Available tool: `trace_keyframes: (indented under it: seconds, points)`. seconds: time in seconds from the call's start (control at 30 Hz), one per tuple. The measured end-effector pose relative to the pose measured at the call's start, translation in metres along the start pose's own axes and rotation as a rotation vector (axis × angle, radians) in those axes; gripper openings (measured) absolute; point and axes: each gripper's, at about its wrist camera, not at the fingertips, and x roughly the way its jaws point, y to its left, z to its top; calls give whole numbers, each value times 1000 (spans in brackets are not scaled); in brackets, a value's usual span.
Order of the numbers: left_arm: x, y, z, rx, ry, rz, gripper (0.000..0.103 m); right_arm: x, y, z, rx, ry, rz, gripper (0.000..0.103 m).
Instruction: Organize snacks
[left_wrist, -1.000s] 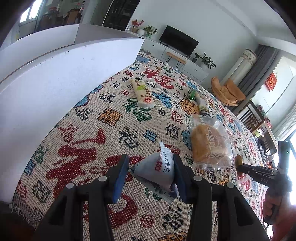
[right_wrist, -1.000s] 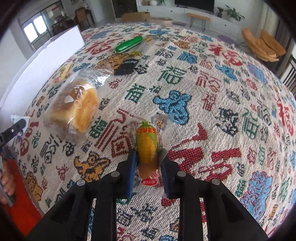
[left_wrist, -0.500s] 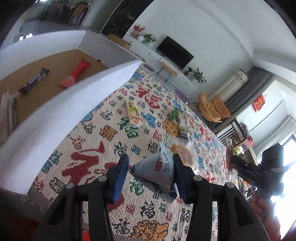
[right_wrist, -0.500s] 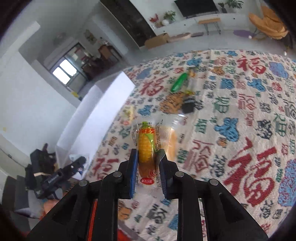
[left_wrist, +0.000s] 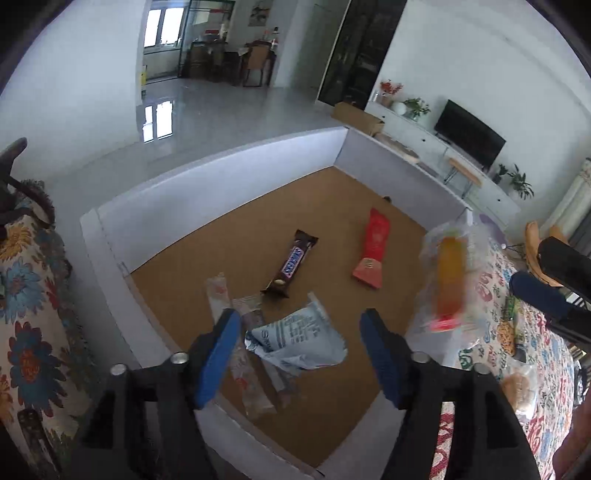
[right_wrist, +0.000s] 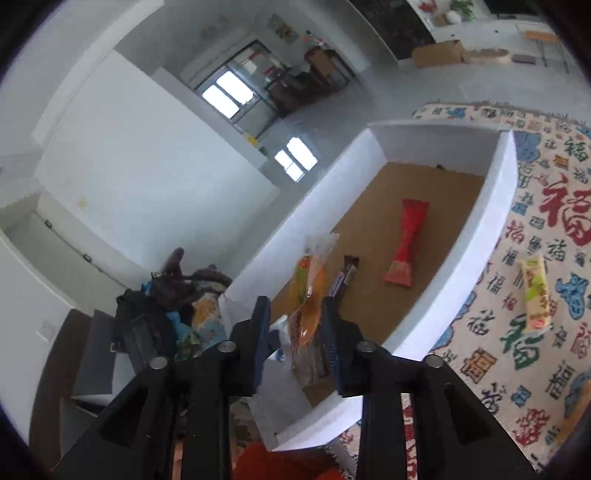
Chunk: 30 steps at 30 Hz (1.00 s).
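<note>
My left gripper (left_wrist: 299, 319) hangs over the white-walled box (left_wrist: 229, 173). Its jaws are opening, and the grey-blue packet (left_wrist: 295, 338) drops loose between them, touching neither pad. My right gripper (right_wrist: 297, 328) is over the box's near corner, its jaws opening too. The clear-wrapped corn snack (right_wrist: 308, 291) slips free between them. It shows as a blur (left_wrist: 448, 273) in the left wrist view, beside a right pad (left_wrist: 535, 291). On the brown box floor lie a chocolate bar (left_wrist: 291, 264), a red packet (left_wrist: 373, 251) and clear-wrapped sticks (left_wrist: 221, 299).
A patterned cloth (right_wrist: 517, 369) covers the table to the right of the box. On it lie a long yellow-green packet (right_wrist: 535, 295) and a wrapped bun (left_wrist: 519, 387). A floral-covered seat (left_wrist: 26, 314) with dark clutter (right_wrist: 162, 295) stands left of the box.
Both grippers lifted their packets off the cloth and swung left over the box. Their jaws have now spread, letting go of the grey-blue packet and the corn snack.
</note>
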Motion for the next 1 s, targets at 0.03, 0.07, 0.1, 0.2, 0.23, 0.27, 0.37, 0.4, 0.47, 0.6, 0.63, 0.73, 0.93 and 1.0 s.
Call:
trace_keyframes:
  seconds: [0.03,0.07,0.1,0.2,0.23,0.27,0.37,0.4,0.47,0.6,0.63,0.73,0.93,1.0]
  points:
    - [3,3,-4,-10,5,8,87,12,1,-2,-1,24,-17,65]
    - [3,3,-7,-15,5,2,89,16,1,-7,-10,21,-39,65]
    - [2,3,-11,-11,-5,-4,91,16,2,-12,-27,12,-63,65]
    - [-9,-6,-22,4,-42,-27,103,-5,-3,-32,-118,-24,-160,67]
    - [-12,-11,-25,12,-55,-35,103,-18,-8,-40,-155,-45,-206,68]
    - [-14,-17,-28,22,-60,-43,103,-32,-14,-48,-190,-68,-255,71]
    - [-16,-37,-35,50,-55,-86,103,-81,-43,-71,-258,-140,-412,72]
    - [-15,-42,-37,59,-52,-93,103,-97,-55,-79,-262,-159,-462,72]
    - [-14,-52,-40,72,-53,-92,103,-132,-84,-97,-235,-190,-555,72]
    - [-20,-61,-47,69,-70,-108,103,-202,-150,-132,-108,-243,-700,72]
    - [-22,-64,-48,70,-80,-112,103,-218,-164,-140,-73,-254,-732,72]
    - [-35,-72,-53,82,-124,-164,103,-253,-202,-165,28,-280,-833,72]
    - [-73,-91,-73,146,-259,-429,103,-276,-252,-205,151,-260,-951,72]
    - [-81,-97,-80,166,-313,-487,103,-272,-256,-211,145,-248,-970,72]
